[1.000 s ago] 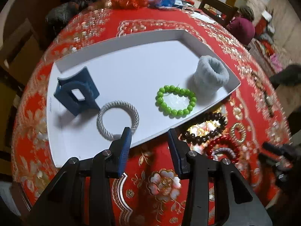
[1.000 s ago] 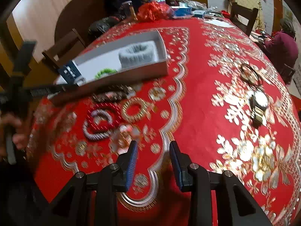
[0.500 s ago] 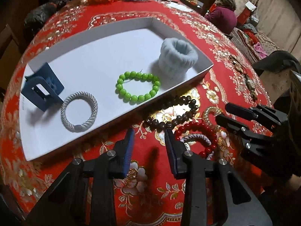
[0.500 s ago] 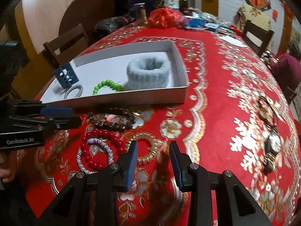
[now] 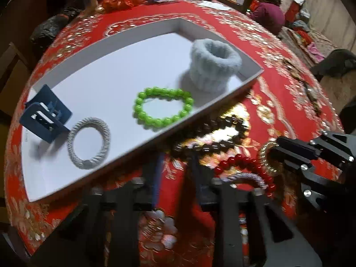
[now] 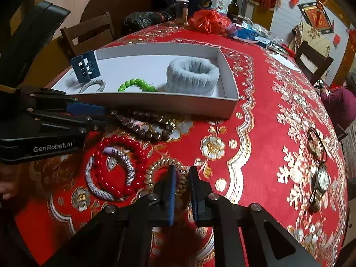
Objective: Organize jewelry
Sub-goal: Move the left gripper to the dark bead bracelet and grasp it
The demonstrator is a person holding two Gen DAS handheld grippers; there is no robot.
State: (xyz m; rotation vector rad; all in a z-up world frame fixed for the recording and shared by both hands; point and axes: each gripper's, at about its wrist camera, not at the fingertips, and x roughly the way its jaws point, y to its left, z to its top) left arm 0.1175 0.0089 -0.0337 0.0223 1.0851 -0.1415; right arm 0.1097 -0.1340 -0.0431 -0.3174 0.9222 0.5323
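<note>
A white tray [image 5: 124, 51] holds a blue hair clip [image 5: 44, 116], a grey cord ring [image 5: 89, 143], a green bead bracelet [image 5: 163, 109] and a pale knitted cuff [image 5: 212, 64]. On the cloth in front lie a brown bead bracelet [image 6: 144, 124], a red bead bracelet [image 6: 120, 169], a lilac cord ring [image 6: 124, 162] and a gold coil hair tie [image 6: 164, 174]. My right gripper [image 6: 181, 178] has closed its jaws on the near rim of the gold coil tie. My left gripper [image 5: 175, 155] is open, its tips at the brown bracelet.
A watch [image 6: 322, 181] and a dark cord bracelet [image 6: 316, 142] lie on the red cloth at the right. Bags, a bottle [image 6: 232, 6] and clutter stand at the table's far end. Chairs ring the table; a person [image 6: 340, 102] sits at the right.
My right gripper moved forward to the gold coil tie and narrowed its jaws around its rim. My left gripper moved right and forward, its tips reaching the brown bracelet.
</note>
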